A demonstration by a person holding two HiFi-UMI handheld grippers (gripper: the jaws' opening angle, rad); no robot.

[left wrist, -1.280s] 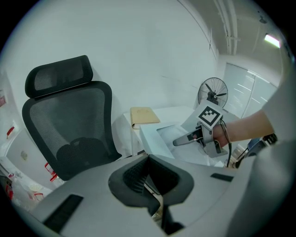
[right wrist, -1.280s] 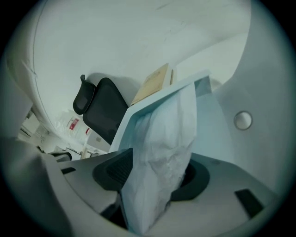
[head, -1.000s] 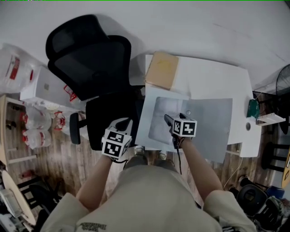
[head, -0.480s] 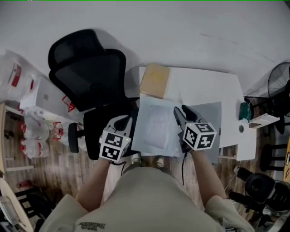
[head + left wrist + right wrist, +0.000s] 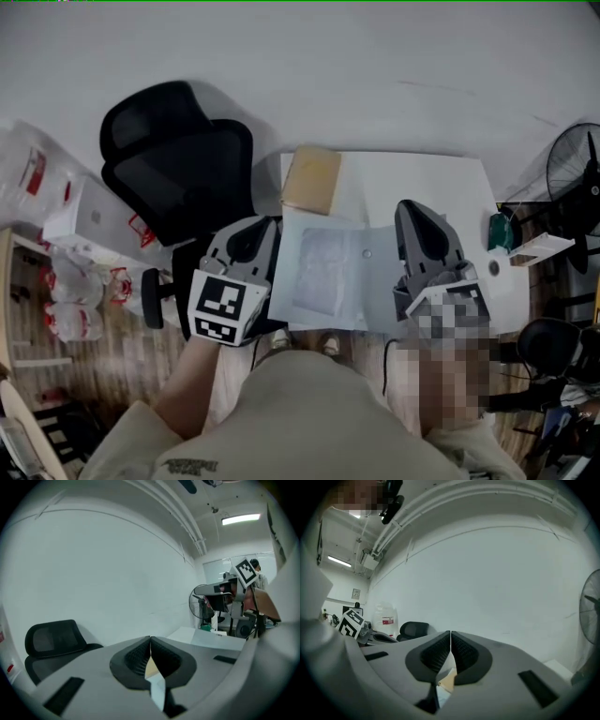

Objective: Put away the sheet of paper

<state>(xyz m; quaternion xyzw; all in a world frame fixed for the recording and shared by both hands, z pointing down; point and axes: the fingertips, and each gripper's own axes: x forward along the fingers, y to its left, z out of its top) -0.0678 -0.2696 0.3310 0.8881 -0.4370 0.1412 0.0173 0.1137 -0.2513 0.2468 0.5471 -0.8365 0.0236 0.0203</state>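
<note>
sheet of paper (image 5: 323, 272) — one edge pinched between left gripper (image 5: 150, 641) jaws; right gripper (image 5: 450, 637) jaws have just been closing, apparently nipping the opposite edge — keep it taut and level.

Holding sheet of paper (image 5: 323, 272) above white table (image 5: 422, 178): left gripper (image 5: 251, 230) at table's left edge, right gripper (image 5: 417, 214), jaws just closed, over its middle. Brown envelope (image 5: 312, 178) on table's far-left corner; black chair (image 5: 178, 169) left of table

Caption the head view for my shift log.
Left claw and right claw hover above the white table; the sheet of paper lies beside a tan envelope.
</note>
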